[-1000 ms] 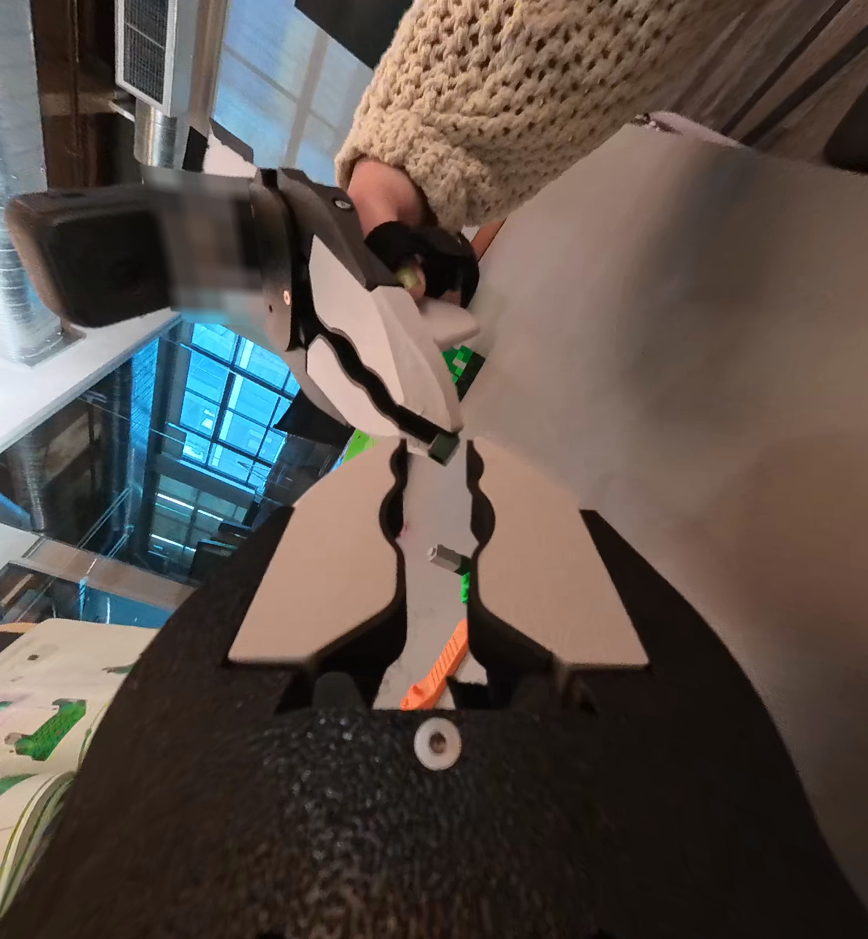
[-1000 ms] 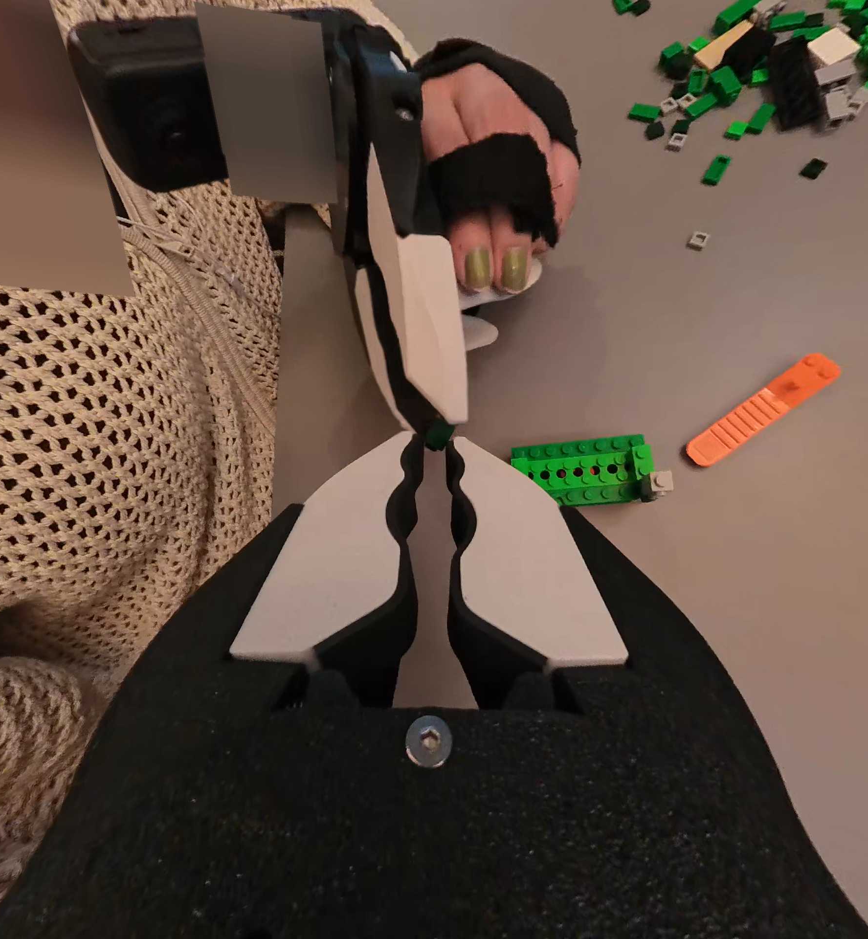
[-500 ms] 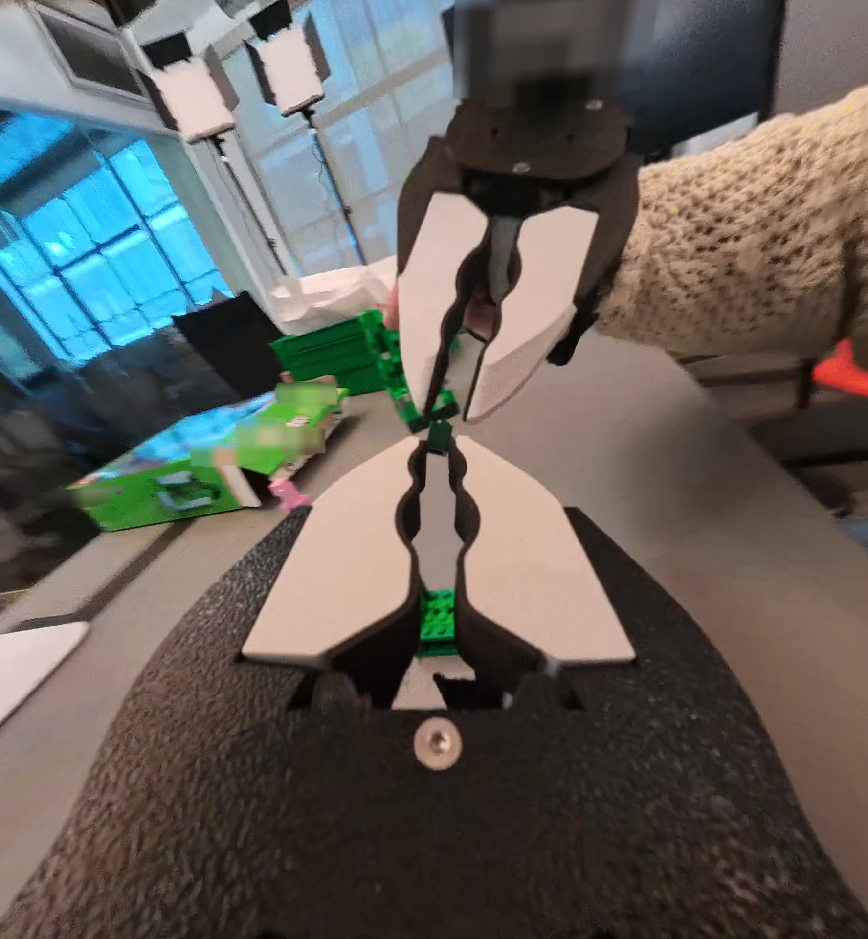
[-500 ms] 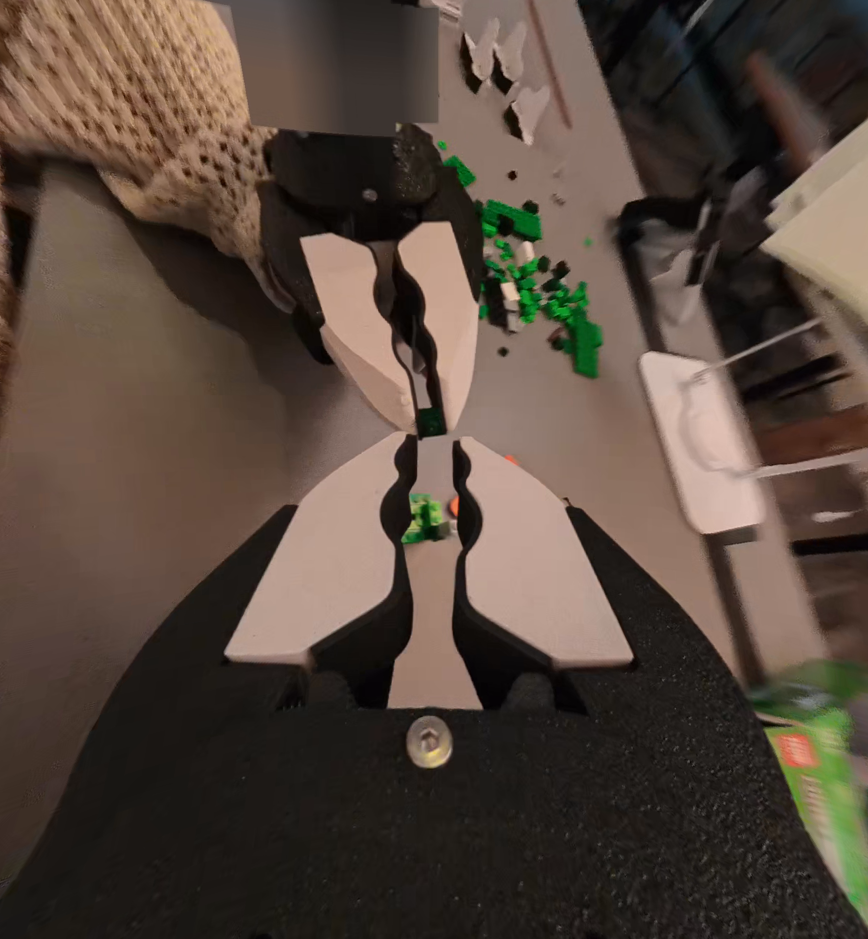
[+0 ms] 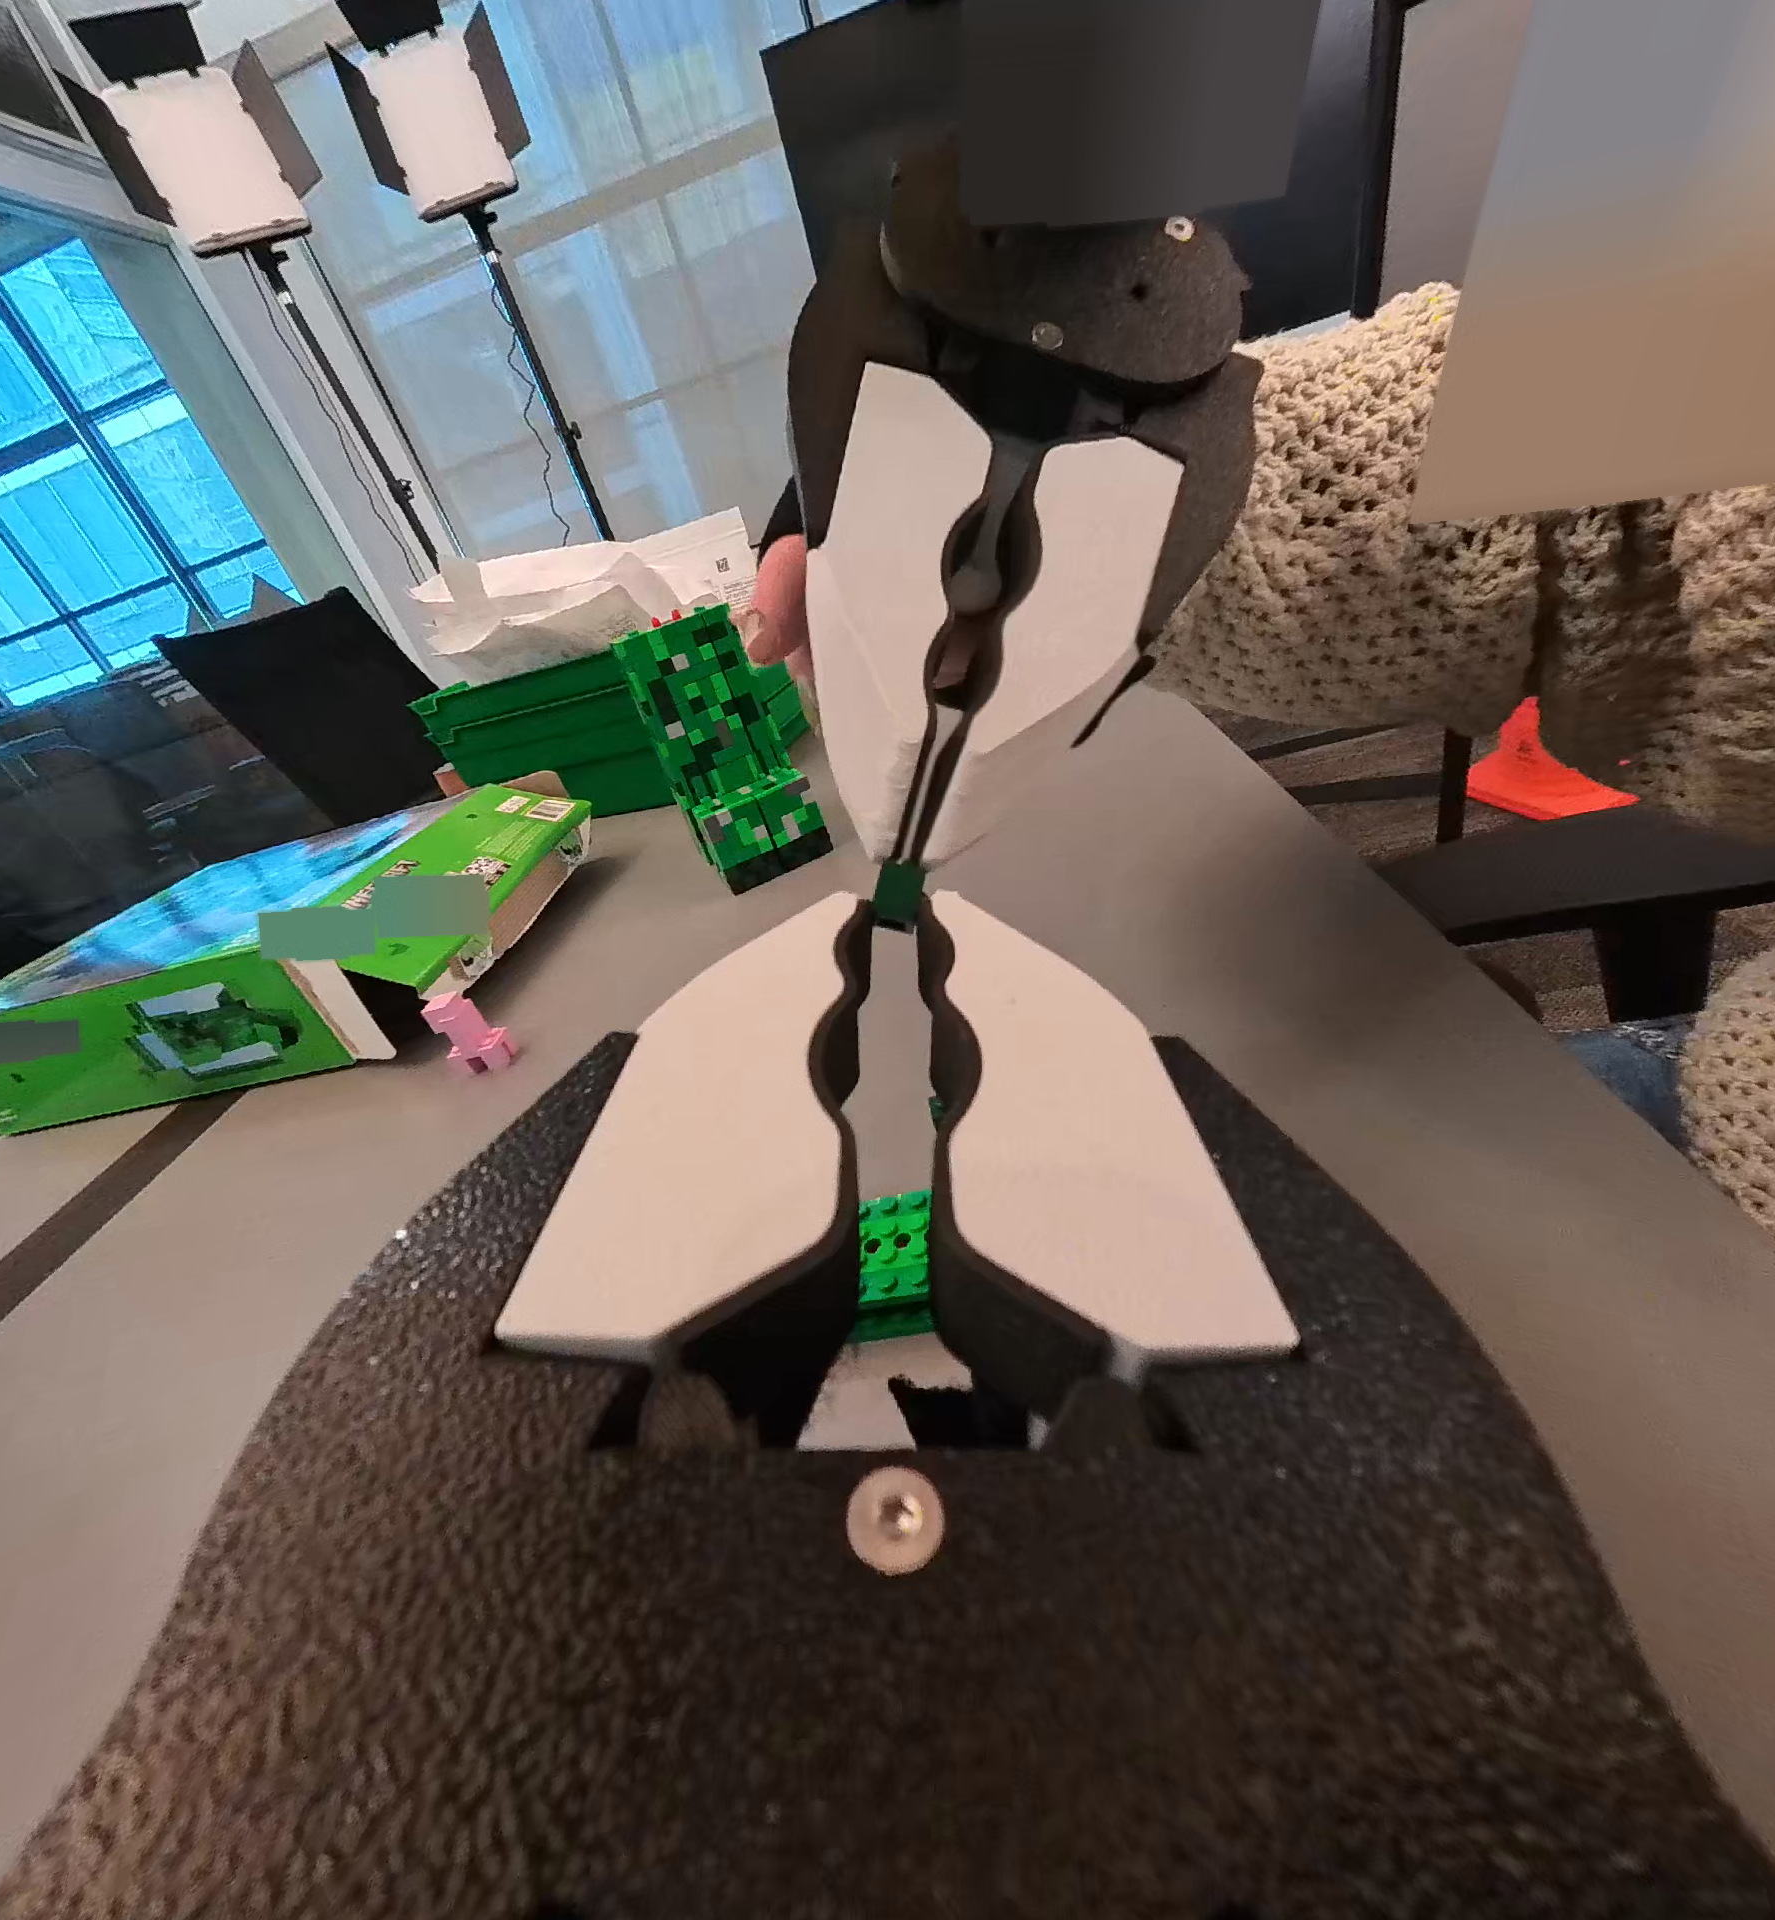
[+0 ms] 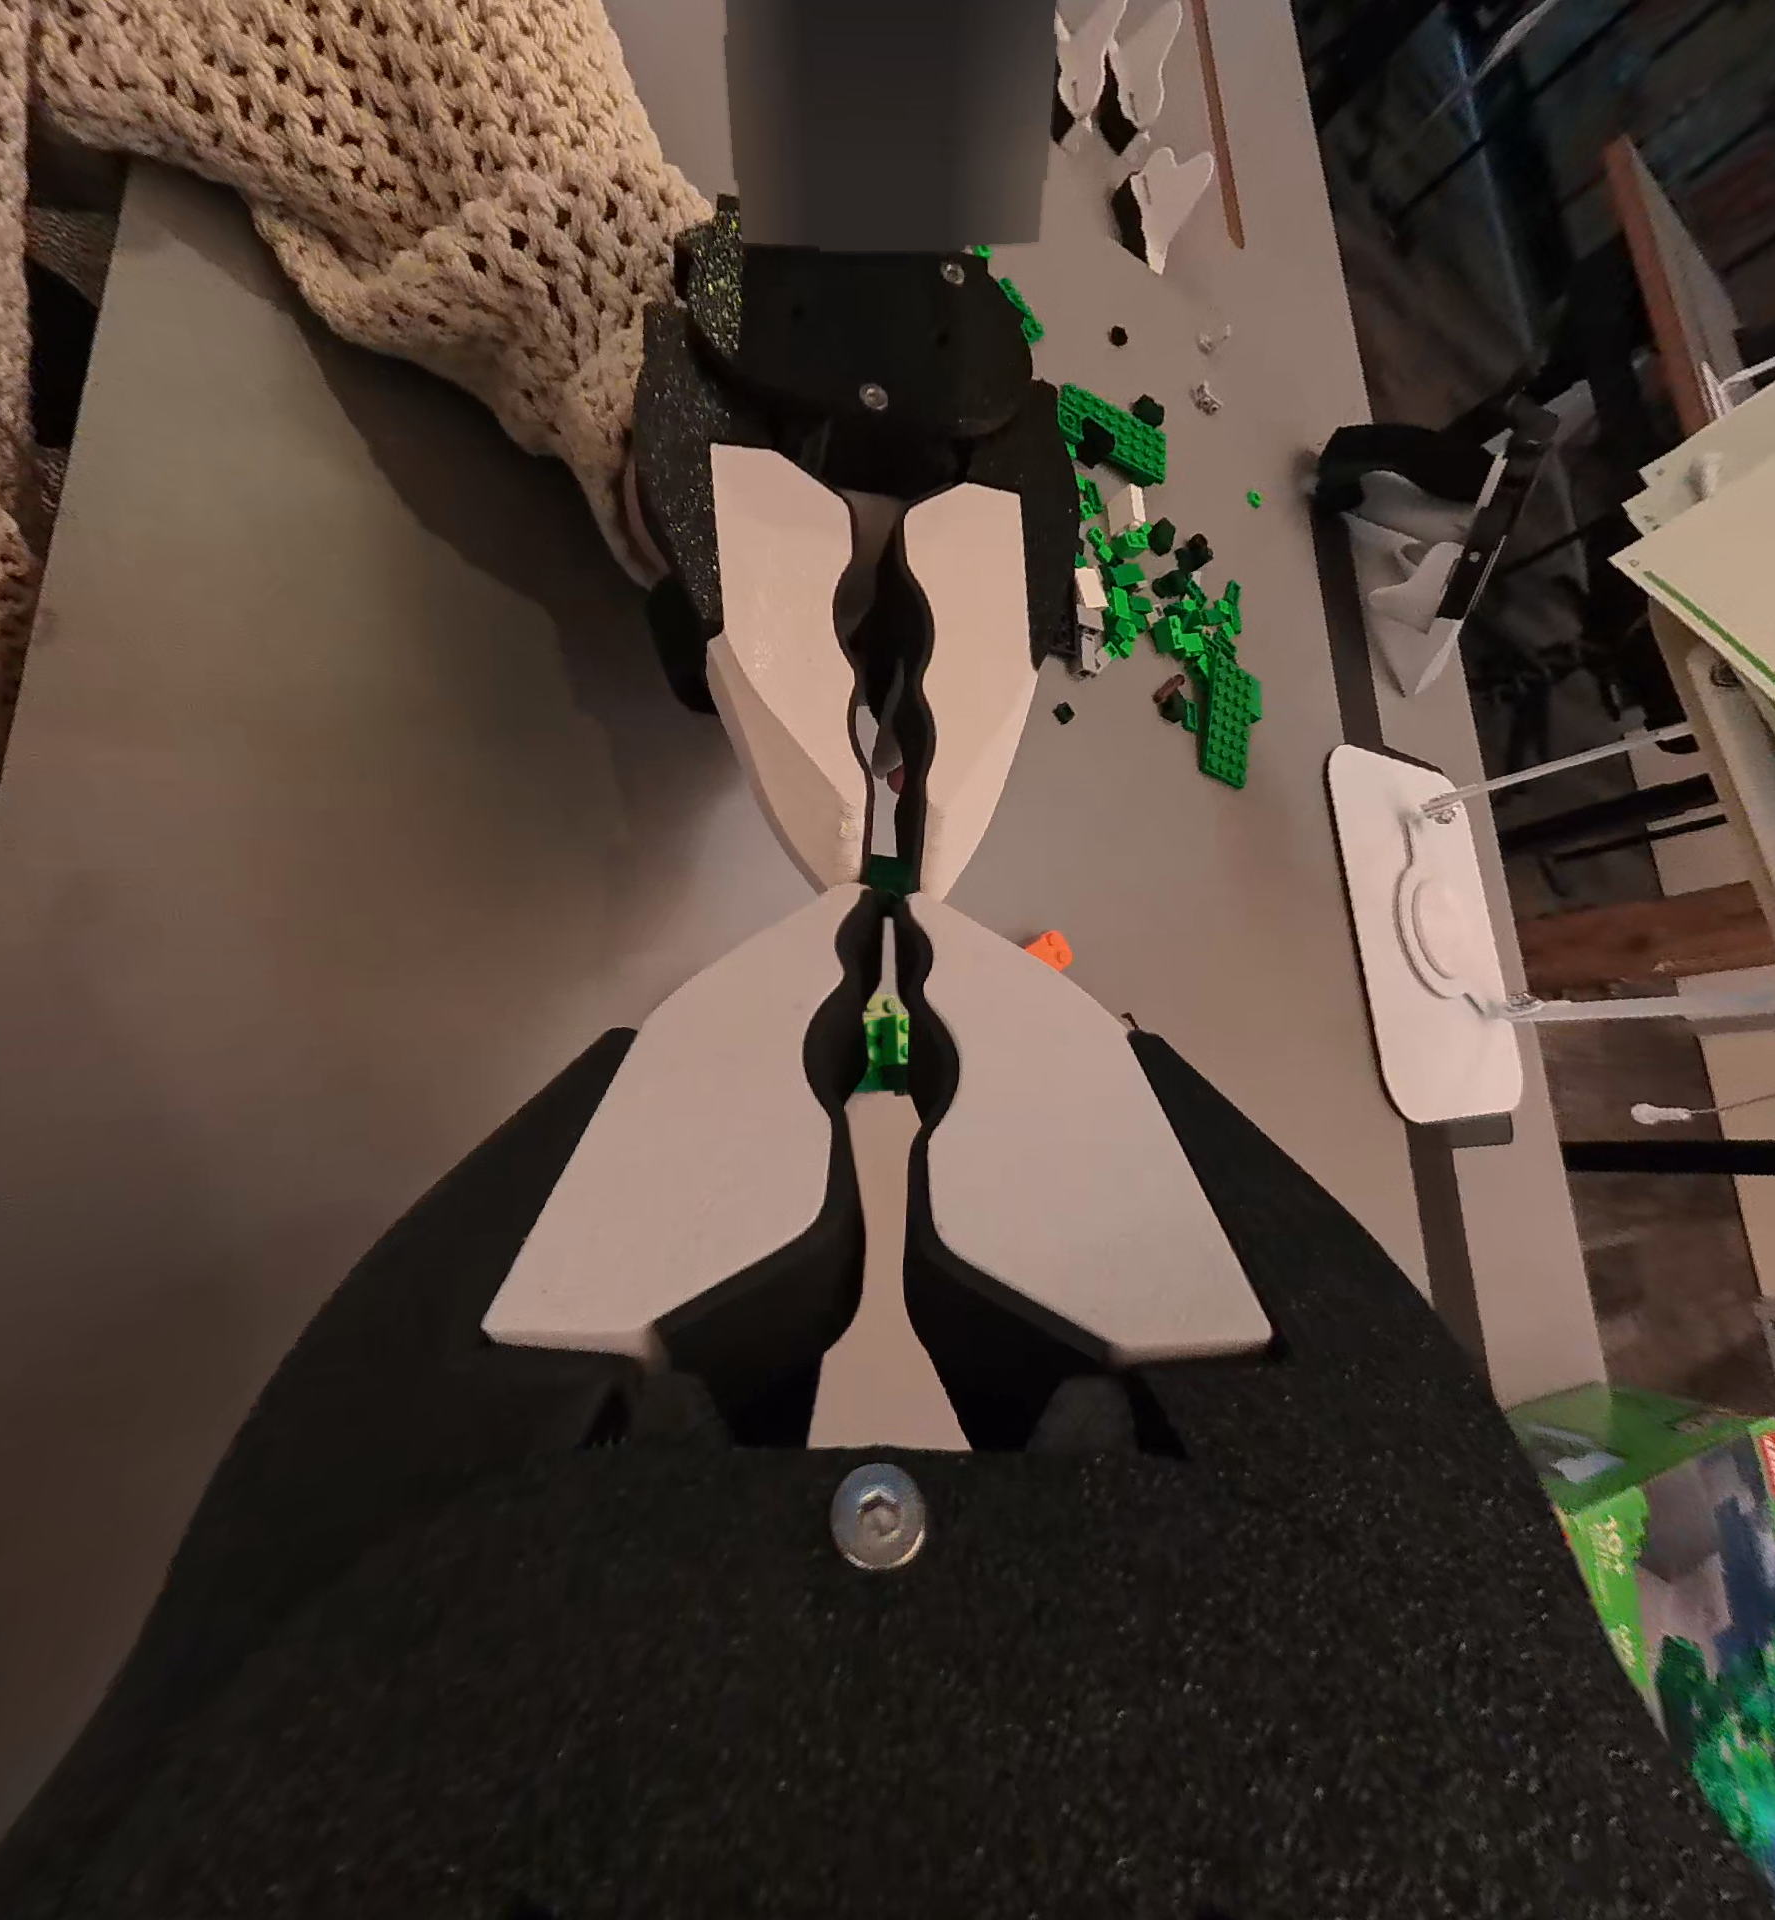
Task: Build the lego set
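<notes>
My left gripper (image 5: pixel 896 920) is shut on a small dark green brick (image 5: pixel 902 896), held above the grey table (image 5: pixel 1226 935). My right gripper (image 5: pixel 912 854) meets it tip to tip from the far side, jaws closed to a narrow slit on the same brick. In the right wrist view the right gripper (image 6: pixel 885 906) is at the bottom, the left gripper (image 6: pixel 888 868) is above it, and the brick (image 6: pixel 885 875) sits between them. A bright green partial build (image 5: pixel 895 1262) lies on the table below and shows between the right fingers (image 6: pixel 885 1039).
A built green creeper figure (image 5: pixel 722 748), green trays (image 5: pixel 540 738), a green set box (image 5: pixel 239 977) and a pink pig (image 5: pixel 472 1034) stand at the left. Loose bricks (image 6: pixel 1163 592), an orange separator (image 6: pixel 1049 948) and a white stand base (image 6: pixel 1423 935) lie right. My left and right fingertips are right by each other. The pink pig (image 5: pixel 472 1034) is about 30 cm from both grippers' fingertips.
Both grippers swung round to face each other tip to tip. The left gripper closed on the brick. The right gripper's jaws, wider half a second ago, have narrowed again.
</notes>
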`<state>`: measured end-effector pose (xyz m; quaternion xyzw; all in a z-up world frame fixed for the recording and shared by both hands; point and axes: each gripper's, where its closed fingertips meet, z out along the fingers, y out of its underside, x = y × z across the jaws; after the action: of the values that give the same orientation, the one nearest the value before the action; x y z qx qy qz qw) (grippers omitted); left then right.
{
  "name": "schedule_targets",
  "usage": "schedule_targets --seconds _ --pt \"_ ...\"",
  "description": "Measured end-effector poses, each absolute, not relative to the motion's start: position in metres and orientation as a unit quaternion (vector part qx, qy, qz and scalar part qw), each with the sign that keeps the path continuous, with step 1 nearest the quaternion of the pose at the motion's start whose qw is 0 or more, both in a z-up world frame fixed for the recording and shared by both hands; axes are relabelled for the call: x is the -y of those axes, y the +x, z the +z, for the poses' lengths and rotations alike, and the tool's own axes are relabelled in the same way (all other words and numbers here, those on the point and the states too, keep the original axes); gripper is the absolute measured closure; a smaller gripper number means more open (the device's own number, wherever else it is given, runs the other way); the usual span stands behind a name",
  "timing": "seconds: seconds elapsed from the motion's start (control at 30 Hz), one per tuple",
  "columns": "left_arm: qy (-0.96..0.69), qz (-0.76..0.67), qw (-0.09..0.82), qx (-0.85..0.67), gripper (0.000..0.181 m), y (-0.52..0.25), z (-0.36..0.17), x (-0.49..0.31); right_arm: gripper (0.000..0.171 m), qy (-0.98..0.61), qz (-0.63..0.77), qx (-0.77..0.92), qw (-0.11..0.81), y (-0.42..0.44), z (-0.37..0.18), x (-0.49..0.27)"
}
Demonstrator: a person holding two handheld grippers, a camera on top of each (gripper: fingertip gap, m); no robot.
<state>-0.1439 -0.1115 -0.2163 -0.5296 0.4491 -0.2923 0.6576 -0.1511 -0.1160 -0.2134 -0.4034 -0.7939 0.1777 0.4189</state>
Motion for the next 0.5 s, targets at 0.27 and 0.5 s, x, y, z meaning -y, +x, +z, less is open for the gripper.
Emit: schedule_targets --seconds 0.27,0.5 --pt "-0.528 -0.302 0.656 -0.446 0.173 -0.1455 -0.2159 0.1110 0.158 -0.407 0.173 0.795 0.416 -0.1518 -0.2168 0.1146" --pt "-0.527 -0.294 0.654 -0.456 0.173 -0.1436 -0.2183 0.1124 0.164 -0.409 0.185 0.797 0.404 -0.1528 -0.2182 0.1179"
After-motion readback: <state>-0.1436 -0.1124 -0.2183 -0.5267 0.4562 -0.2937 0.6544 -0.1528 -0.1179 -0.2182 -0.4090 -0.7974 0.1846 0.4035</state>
